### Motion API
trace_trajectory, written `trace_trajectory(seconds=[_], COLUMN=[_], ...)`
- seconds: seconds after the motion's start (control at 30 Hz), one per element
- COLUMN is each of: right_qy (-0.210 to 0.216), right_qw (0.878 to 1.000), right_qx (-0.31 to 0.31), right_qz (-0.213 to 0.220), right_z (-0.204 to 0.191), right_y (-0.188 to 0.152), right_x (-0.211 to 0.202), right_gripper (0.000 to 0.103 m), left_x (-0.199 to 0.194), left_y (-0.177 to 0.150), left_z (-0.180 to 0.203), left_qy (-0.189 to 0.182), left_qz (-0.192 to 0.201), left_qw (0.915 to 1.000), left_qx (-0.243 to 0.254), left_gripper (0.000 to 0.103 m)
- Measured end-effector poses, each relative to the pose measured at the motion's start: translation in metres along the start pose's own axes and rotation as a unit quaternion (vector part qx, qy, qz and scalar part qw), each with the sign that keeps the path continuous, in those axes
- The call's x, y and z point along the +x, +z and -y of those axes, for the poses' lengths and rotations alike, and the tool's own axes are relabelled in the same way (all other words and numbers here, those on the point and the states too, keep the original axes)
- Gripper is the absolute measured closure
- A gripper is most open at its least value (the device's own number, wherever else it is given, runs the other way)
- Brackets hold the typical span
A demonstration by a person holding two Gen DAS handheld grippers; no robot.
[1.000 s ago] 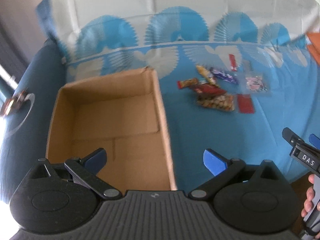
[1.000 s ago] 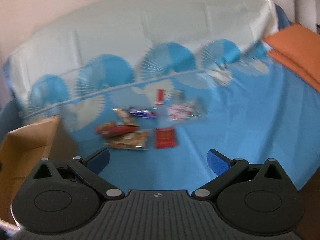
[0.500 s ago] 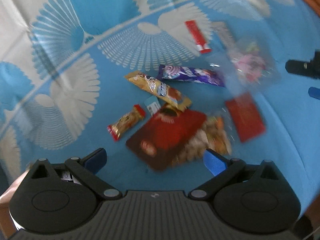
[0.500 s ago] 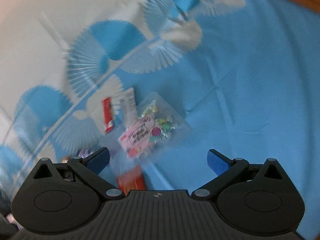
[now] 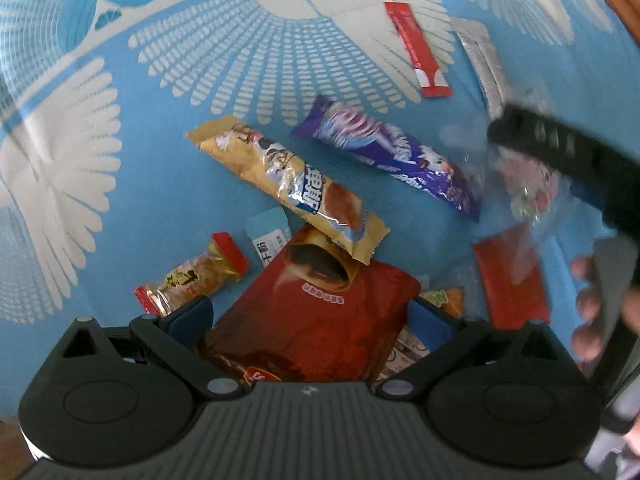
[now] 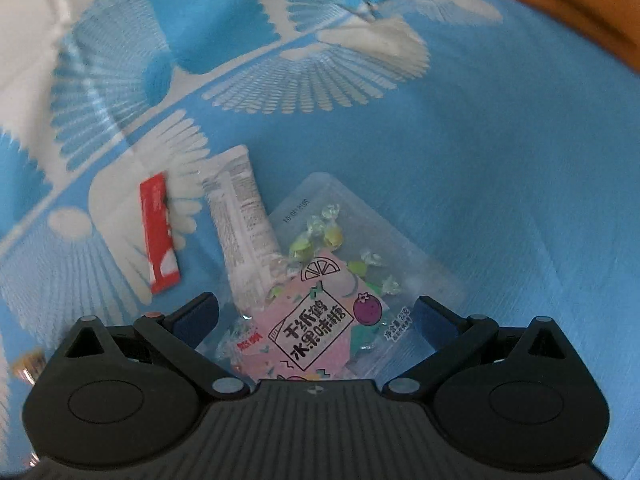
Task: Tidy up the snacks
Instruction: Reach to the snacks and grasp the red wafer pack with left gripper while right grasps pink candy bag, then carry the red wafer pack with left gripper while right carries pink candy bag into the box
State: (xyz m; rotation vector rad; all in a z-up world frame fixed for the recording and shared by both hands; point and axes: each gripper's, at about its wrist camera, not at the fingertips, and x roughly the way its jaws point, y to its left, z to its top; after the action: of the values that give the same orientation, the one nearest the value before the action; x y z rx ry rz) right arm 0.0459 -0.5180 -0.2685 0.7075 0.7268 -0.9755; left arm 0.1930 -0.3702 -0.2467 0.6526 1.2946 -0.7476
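Observation:
My left gripper (image 5: 310,316) is open, its fingers on either side of a dark red snack pouch (image 5: 312,312) on the blue cloth. A gold wafer bar (image 5: 288,186) overlaps the pouch's top. A purple bar (image 5: 388,156), a small red-ended snack (image 5: 192,280) and a red sachet (image 5: 418,50) lie around. My right gripper (image 6: 316,316) is open over a clear bag of candies with a pink label (image 6: 320,316). It also shows blurred in the left wrist view (image 5: 568,156).
A white sachet (image 6: 240,236) and the red sachet (image 6: 158,236) lie left of the candy bag. A flat red packet (image 5: 512,276) and a bag of nuts (image 5: 444,300) lie right of the pouch. An orange cushion (image 6: 560,4) sits at the far right.
Both grippers have moved down close over the snacks. The left one now straddles the red pouch and the right one straddles the candy bag. The cardboard box has left the view.

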Motion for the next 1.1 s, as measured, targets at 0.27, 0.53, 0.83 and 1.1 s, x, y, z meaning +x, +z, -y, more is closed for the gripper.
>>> trace_trajectory(seconds=[0.27, 0.53, 0.83, 1.1], right_qy=[-0.027, 0.071, 0.098, 0.128], right_qw=[0.999, 0.983, 0.976, 0.968], right_qx=[-0.024, -0.122, -0.075, -0.079], right_qz=[0.02, 0.119, 0.177, 0.199], right_z=[-0.008, 0.007, 0.066, 0.094], right_y=[-0.017, -0.046, -0.035, -0.055], right_x=[-0.006, -0.043, -0.115, -0.205], right_gripper=[0.0, 0.079, 0.083, 0.083], left_x=[-0.001, -0.045, -0.115, -0.2], left_y=[-0.004, -0.008, -0.03, -0.092], left_z=[-0.016, -0.039, -0.034, -0.031], left_qy=[0.005, -0.045, -0.05, -0.086], left_qz=[0.014, 0.053, 0.111, 0.174], left_qw=[0.9996, 0.9931, 0.9873, 0.974], left_qx=[-0.025, -0.094, -0.102, -0.117], left_gripper=[0.015, 0.091, 0.093, 0.093])
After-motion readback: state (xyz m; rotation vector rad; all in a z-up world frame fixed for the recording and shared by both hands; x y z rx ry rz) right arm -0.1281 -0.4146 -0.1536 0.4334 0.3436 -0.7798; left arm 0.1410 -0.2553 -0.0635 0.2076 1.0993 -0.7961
